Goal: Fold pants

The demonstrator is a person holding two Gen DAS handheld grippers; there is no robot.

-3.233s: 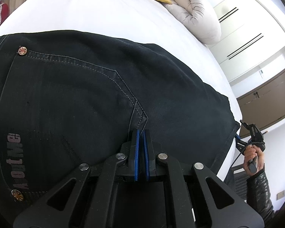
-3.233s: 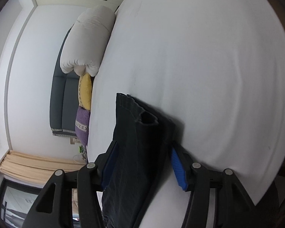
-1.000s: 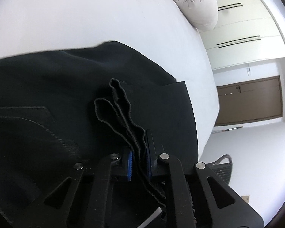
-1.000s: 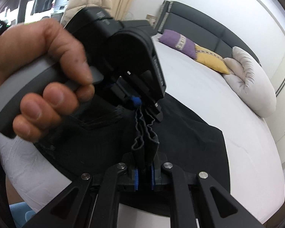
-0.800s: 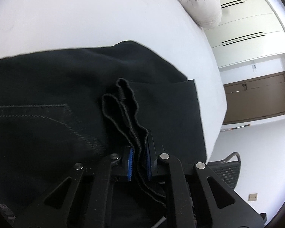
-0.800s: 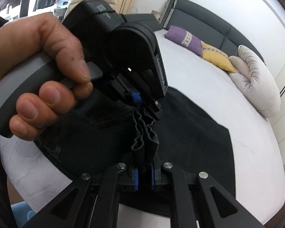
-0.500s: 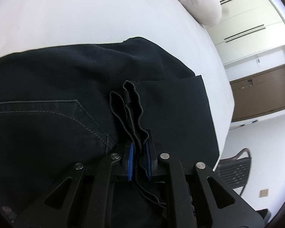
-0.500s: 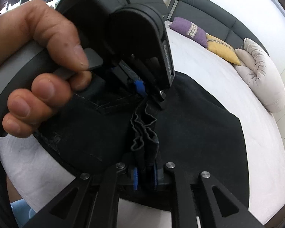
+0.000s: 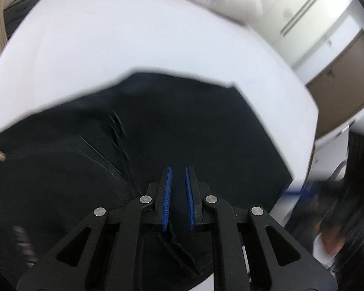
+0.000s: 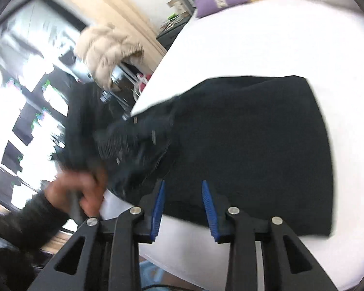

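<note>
motion blur smears the black pants [image 10: 250, 140], their waistband end unreadable.

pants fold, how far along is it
Done: the black pants lie doubled over on the white bed, hem end squared off. In hand: nothing; the right hand-held gripper is open above the near edge, and the left hand-held gripper shows a narrow gap with no cloth in it. Left: the bunched waist side could use smoothing, perhaps another fold.
</note>
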